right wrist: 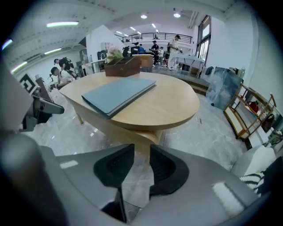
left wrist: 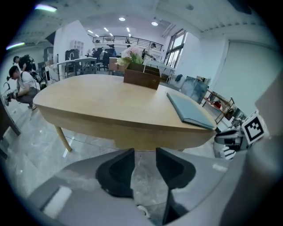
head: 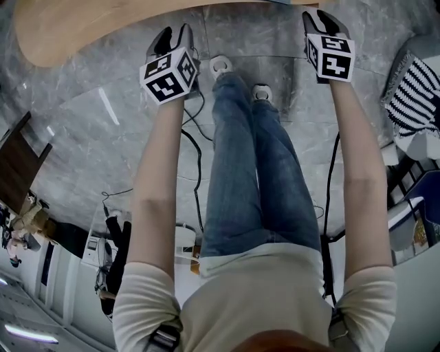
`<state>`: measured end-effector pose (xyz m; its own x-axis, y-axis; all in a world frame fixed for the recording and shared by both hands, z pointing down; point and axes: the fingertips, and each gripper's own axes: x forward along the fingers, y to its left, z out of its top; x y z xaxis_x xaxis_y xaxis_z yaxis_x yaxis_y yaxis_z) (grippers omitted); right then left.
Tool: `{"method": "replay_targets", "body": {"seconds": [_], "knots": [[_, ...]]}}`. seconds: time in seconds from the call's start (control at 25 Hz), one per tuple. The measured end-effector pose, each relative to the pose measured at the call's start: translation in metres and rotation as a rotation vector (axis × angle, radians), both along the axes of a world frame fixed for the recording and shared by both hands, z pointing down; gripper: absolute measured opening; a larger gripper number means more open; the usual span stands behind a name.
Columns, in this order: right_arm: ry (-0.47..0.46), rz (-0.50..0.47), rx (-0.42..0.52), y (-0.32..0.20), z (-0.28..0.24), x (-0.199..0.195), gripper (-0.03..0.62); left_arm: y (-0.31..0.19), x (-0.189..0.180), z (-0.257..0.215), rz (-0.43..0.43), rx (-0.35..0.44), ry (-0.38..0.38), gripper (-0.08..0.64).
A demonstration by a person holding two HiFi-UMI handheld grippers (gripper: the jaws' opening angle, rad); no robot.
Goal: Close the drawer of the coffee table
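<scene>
The coffee table [head: 82,27] has a light wooden oval top and lies ahead of both grippers, at the head view's upper left. In the left gripper view its curved side [left wrist: 132,132] looks smooth, with no drawer standing out. My left gripper [left wrist: 145,170] hangs above the marble floor short of that side, open, with nothing between its fingers. My right gripper [right wrist: 142,165] is open and empty too, facing the table's rounded end [right wrist: 150,119]. In the head view the left gripper [head: 175,31] and right gripper [head: 322,15] are held out in front, apart, to either side of my legs.
A blue-grey folder [right wrist: 117,95] and a wooden box of flowers [right wrist: 124,66] lie on the tabletop. My jeans-clad legs [head: 254,172] stand between the arms, with cables [head: 196,144] on the floor. A striped cushion [head: 412,96] is at the right, a low shelf [right wrist: 252,114] beyond, and people [left wrist: 22,84] at the far left.
</scene>
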<state>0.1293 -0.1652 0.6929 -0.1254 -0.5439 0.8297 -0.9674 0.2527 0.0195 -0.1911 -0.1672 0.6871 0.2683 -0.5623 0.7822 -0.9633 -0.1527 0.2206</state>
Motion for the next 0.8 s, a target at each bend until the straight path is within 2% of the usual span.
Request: {"method": "replay_targets", "body": {"seconds": [0.16,0.24,0.32,0.56,0.8], "knots": [[-0.062,-0.024,0.064,0.014,-0.027,-0.019,0.095,0.027,0.017,-0.020,-0.050,0.027,0.066,0.053],[-0.091,-0.019,0.101,0.022,-0.045,-0.028,0.051,0.039,0.023,-0.030,-0.074,0.036,0.091,0.007],[-0.118,-0.002,0.131,0.032,-0.066,-0.037,0.000,0.049,0.029,-0.045,-0.091,0.048,0.108,0.002],[-0.269,0.022,0.221,0.059,-0.151,-0.062,-0.002,0.076,0.052,-0.113,-0.084,0.101,0.151,0.002],[-0.344,-0.046,0.253,0.091,-0.225,-0.078,-0.002,0.103,0.071,-0.185,-0.058,0.138,0.172,0.002]]}}
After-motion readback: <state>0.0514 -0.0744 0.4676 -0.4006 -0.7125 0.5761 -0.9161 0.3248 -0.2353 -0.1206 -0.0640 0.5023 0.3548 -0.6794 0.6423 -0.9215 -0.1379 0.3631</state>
